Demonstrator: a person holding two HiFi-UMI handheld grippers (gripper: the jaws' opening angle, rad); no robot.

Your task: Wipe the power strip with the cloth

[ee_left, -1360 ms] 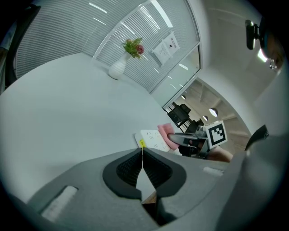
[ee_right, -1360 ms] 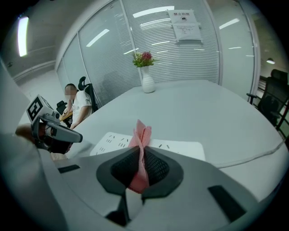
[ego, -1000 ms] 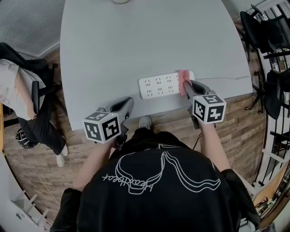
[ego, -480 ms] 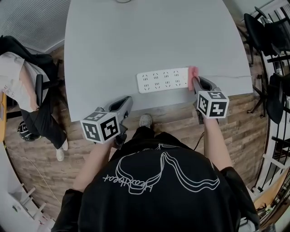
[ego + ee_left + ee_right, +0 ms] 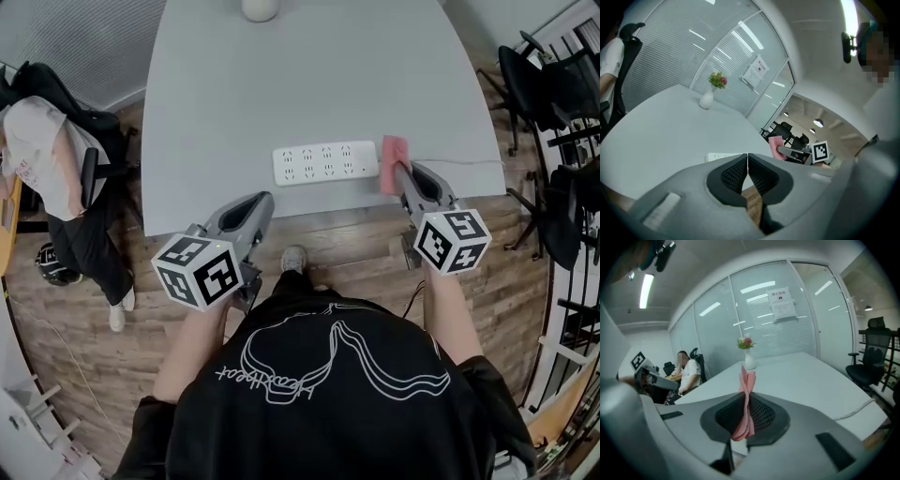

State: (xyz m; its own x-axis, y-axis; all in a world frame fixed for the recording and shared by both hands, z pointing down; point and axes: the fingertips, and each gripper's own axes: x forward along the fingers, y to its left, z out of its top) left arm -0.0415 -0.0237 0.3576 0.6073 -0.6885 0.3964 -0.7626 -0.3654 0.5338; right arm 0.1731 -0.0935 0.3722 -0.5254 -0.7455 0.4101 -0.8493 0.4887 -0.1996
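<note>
A white power strip (image 5: 325,162) lies on the grey table (image 5: 309,84) near its front edge; its left end (image 5: 723,156) shows in the left gripper view. My right gripper (image 5: 397,177) is shut on a pink cloth (image 5: 393,163), which sits just past the strip's right end. In the right gripper view the cloth (image 5: 746,394) stands pinched between the jaws. My left gripper (image 5: 260,203) hangs at the table's front edge, left of the strip, jaws closed together with nothing between them (image 5: 747,166).
A white vase (image 5: 260,8) with flowers stands at the table's far edge. The strip's white cable (image 5: 469,161) runs right along the table. Office chairs (image 5: 548,84) stand at right; a chair with clothes (image 5: 52,159) stands at left. Wooden floor lies below the table edge.
The right gripper with the pink cloth has slid right, off the strip's right end. The view has shifted, so the strip sits further left. The left gripper stays shut.
</note>
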